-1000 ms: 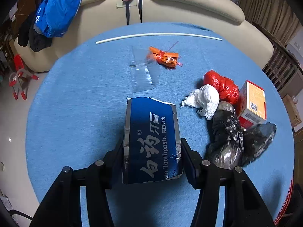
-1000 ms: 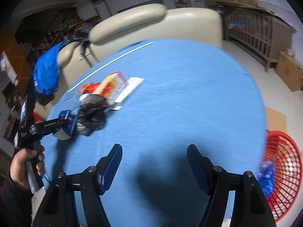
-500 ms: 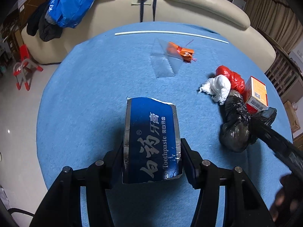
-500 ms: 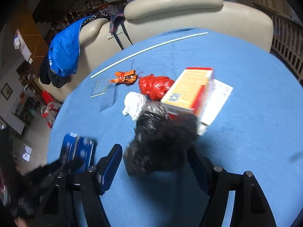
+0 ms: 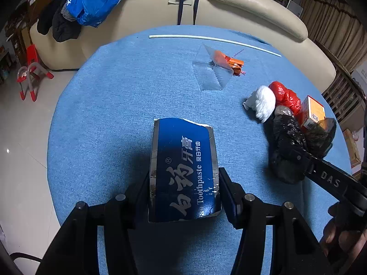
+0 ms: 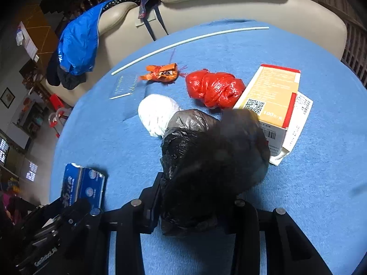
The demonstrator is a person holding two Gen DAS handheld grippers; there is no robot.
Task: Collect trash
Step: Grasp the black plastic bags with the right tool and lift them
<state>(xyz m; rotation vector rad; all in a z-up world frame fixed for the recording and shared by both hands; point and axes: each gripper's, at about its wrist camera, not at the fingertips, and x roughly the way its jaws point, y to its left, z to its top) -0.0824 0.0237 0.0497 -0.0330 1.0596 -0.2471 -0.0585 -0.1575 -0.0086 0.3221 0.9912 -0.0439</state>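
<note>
Your right gripper [image 6: 195, 208] is closing its jaws around the crumpled black plastic bag [image 6: 206, 160], which sits between them on the round blue tablecloth [image 6: 309, 194]. Your left gripper [image 5: 183, 197] is clenched on the torn blue toothpaste box [image 5: 183, 167], at the near left. Just beyond the bag lie a white paper wad [image 6: 158, 112], a red plastic bundle [image 6: 213, 88] and an orange carton [image 6: 268, 96].

The right gripper [image 6: 195, 206] has reached the black bag [image 6: 206, 160], fingers closing.
</note>
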